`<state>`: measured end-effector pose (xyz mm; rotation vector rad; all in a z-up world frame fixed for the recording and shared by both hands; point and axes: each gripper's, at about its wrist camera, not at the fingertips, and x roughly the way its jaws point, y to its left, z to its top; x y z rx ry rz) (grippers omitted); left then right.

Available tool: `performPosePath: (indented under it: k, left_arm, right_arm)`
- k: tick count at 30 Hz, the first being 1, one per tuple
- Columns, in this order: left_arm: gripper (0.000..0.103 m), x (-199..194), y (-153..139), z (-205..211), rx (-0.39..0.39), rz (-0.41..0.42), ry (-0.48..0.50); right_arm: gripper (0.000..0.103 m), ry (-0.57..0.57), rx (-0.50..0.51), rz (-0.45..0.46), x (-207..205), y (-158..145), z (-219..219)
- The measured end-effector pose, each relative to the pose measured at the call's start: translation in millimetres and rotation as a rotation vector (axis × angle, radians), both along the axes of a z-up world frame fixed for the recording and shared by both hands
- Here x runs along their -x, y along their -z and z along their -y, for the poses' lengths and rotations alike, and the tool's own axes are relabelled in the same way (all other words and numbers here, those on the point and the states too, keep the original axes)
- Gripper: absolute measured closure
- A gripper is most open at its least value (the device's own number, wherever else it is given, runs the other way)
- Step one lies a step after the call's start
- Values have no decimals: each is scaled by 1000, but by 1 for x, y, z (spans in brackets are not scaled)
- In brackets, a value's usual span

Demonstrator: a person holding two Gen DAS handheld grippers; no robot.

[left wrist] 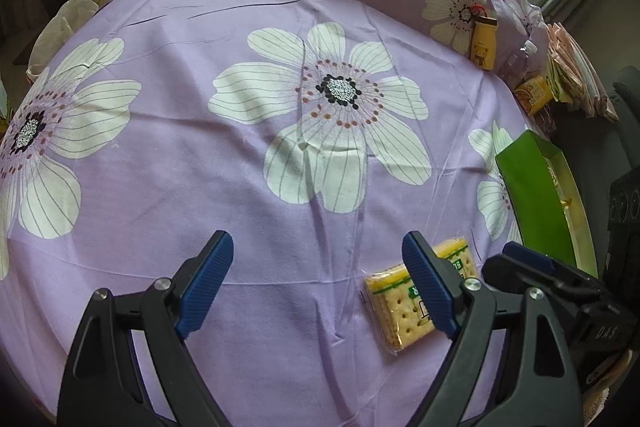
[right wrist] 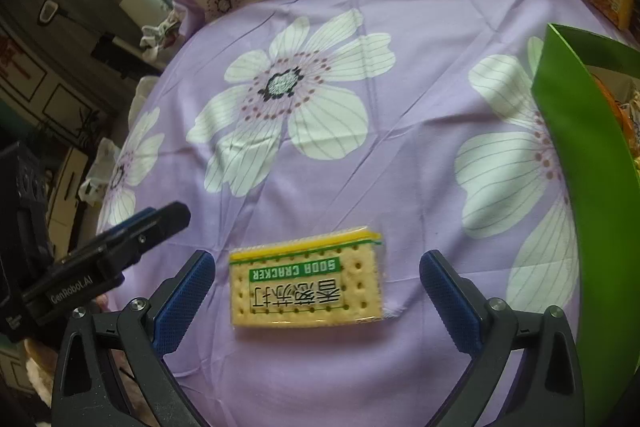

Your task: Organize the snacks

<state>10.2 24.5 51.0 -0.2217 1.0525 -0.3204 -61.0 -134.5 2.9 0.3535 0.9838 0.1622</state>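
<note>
1. Right gripper (right wrist: 316,291) hovers w/ fingers (right wrist: 186,301) spread wide, holding nothing; soda cracker pack (right wrist: 306,285) lies flat on flowered bedsheet (right wrist: 400,107) between them, untouched.
2. Left gripper (left wrist: 318,291) also spread, empty, pack beside its right finger.
3. To do it well: drop straight, pinch pack's short ends, lift level toward green box (right wrist: 580,155) nearby at right.
</note>
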Motion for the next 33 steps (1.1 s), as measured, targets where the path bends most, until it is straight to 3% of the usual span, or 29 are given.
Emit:
performPosePath:
  k: [5,7,11,15,19,21,24,33]
  left_arm:
    - [18,8,11,21,27,-65,71]
    - [19,12,13,29,34,-75,109]
    - [34,17,18,40,42,-104,139]
    - [36,23,19,46,28,-102,153]
    - [37,26,18,50,68,-121,176]
    - [44,28,19,52,87,-126,184]
    - [45,28,22,55,127,-141,200]
    - [45,31,22,56,129,-114,188]
  right_arm:
    - [1,50,-70,19,4,-2,24]
    - [7,50,-102,15,5,0,28]
    - [23,35,-122,-4,1,4,27]
    - [33,23,-133,-28,-1,11,27]
    - [35,18,-142,-43,-3,15,25]
    - [37,12,-138,-45,-5,17,23]
    - [39,4,-140,-55,-7,20,19]
    - [39,5,-97,-51,-8,25,10]
